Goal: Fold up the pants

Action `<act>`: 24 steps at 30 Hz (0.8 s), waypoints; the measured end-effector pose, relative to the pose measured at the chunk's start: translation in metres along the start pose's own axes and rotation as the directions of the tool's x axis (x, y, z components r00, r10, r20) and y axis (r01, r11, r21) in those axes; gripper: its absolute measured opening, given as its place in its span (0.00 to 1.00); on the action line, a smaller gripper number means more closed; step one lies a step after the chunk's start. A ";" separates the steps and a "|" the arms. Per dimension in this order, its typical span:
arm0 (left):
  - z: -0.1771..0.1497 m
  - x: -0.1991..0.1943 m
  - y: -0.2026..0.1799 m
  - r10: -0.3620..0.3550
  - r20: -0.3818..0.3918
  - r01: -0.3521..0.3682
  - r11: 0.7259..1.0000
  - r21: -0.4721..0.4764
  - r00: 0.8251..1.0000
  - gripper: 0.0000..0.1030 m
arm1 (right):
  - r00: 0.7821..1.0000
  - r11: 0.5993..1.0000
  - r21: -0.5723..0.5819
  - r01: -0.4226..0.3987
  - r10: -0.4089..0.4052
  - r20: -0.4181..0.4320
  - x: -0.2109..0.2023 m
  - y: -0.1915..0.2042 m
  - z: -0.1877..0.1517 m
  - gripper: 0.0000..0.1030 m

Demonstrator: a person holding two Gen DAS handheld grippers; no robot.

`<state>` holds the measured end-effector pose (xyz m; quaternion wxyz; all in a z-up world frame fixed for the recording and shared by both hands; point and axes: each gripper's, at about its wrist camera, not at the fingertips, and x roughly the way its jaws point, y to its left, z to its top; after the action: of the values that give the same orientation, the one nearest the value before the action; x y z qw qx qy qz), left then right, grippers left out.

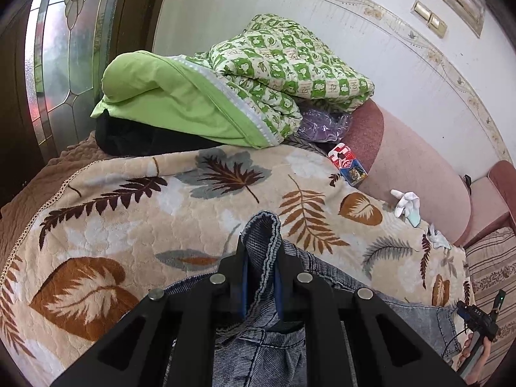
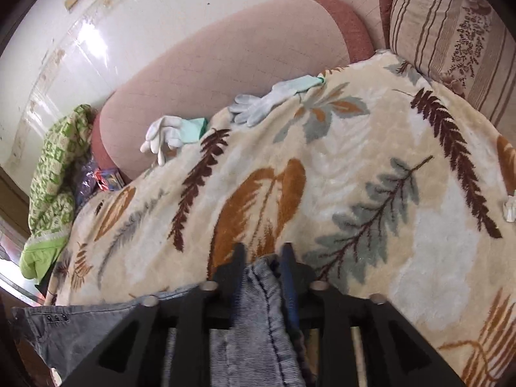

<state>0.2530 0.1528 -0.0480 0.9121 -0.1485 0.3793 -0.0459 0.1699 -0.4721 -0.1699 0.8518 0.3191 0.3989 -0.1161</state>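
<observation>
Leaf-patterned blanket (image 1: 193, 193) lies beneath grey denim pants (image 1: 258, 348), pinched by the left gripper (image 1: 260, 251), right gripper (image 2: 262, 254) fingers parted around them.

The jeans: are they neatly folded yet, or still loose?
Still loose. The jeans hang bunched from the left gripper, an edge doubled over between its fingers, above the leaf-patterned blanket.

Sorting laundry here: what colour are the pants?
Faded grey-blue denim pants, shown best in the left wrist view.
</observation>
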 end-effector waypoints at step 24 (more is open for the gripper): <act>-0.003 -0.031 0.003 -0.043 0.045 0.045 0.998 -0.036 0.998 0.12 | 0.999 0.998 -0.055 -0.021 0.023 0.030 -0.022 0.017 -0.024 0.13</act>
<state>0.2286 0.1610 -0.0294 0.9161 -0.1746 0.3565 -0.0555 0.1484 -0.4449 -0.1574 0.8675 0.2983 0.3852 -0.1007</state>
